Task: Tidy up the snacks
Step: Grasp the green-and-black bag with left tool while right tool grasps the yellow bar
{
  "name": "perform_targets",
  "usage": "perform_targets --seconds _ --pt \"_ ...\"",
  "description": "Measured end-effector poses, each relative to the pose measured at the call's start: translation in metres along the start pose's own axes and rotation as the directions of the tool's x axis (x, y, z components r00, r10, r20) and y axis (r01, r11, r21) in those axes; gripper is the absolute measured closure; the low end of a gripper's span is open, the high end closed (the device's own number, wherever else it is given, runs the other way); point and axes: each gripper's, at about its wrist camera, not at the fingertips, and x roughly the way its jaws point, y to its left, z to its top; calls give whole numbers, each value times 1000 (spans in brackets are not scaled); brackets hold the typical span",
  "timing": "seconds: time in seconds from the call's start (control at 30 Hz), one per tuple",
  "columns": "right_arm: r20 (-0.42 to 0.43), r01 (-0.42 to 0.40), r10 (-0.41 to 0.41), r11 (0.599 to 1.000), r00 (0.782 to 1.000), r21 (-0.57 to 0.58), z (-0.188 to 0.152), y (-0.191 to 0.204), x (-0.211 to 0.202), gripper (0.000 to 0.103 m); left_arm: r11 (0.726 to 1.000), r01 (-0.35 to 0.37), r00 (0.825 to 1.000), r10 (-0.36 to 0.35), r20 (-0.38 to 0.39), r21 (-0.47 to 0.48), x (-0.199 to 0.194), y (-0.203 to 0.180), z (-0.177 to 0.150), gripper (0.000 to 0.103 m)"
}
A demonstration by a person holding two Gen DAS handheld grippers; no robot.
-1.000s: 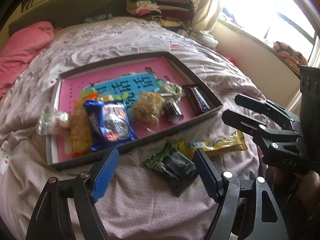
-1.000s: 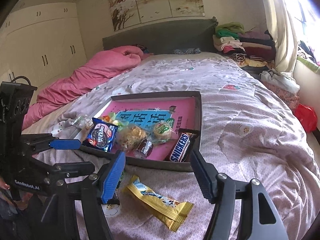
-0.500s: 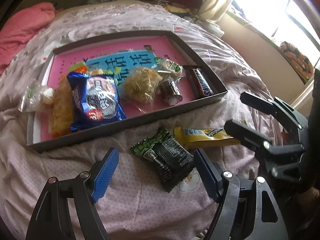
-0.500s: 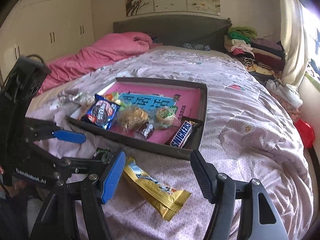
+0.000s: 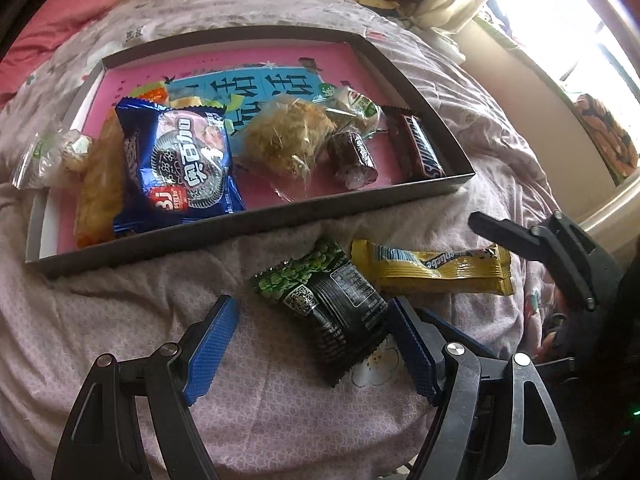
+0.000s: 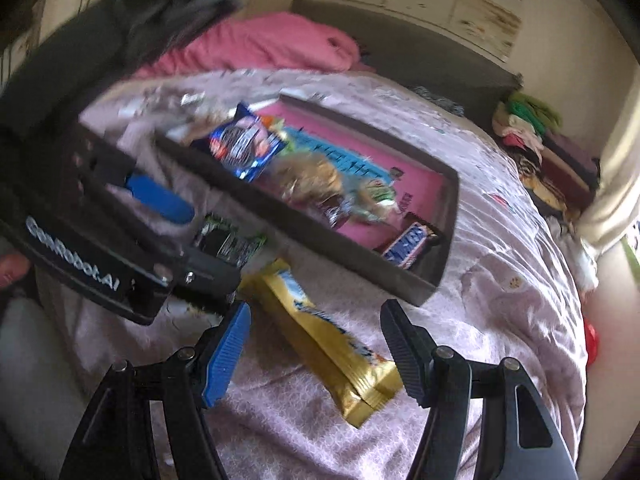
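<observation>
A dark-rimmed tray (image 5: 280, 212) with a pink floor lies on the bed and holds several snacks: a blue cookie pack (image 5: 176, 164), a clear-wrapped cake (image 5: 284, 140), a Snickers bar (image 5: 420, 148). A green-black snack packet (image 5: 328, 304) and a yellow bar (image 5: 436, 272) lie on the quilt in front of the tray. My left gripper (image 5: 316, 344) is open, its jaws either side of the green-black packet. My right gripper (image 6: 316, 348) is open over the yellow bar (image 6: 328, 340); this view is blurred. The tray also shows there (image 6: 400, 280).
A small clear bag (image 5: 44, 156) lies at the tray's left edge. A pink duvet (image 6: 264, 48) lies at the head of the bed. Folded clothes (image 6: 548, 152) are piled at the far right. The right gripper's body (image 5: 560, 256) stands beside the yellow bar.
Both grippers have moved down and forward towards the bed. The left now straddles the green-black packet; the right has tilted and closed in over the yellow bar. Both stay open.
</observation>
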Motion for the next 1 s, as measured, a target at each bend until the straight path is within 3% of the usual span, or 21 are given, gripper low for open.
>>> perform_targets --seconds 0.1,0.37,0.6,0.8,1.0 --pt "-51 19 -20 1000 998 -16 -4 0 13 36 1000 4 1000 -4 -5 -10 2 1 2 24" --pt "-73 -86 95 989 993 119 -12 -21 20 73 999 19 1000 -20 -21 -28 5 -4 4 24" --pt "-44 -168 188 945 981 280 -15 -40 14 80 999 12 1000 -13 -25 -51 10 -3 4 24" --pt "-48 -175 195 946 980 274 -13 -32 21 80 999 -21 1000 20 -17 -41 17 -4 5 41" --pt "-29 -206 224 933 974 294 -10 -29 25 84 999 -3 1000 3 -2 -33 13 5 2 60"
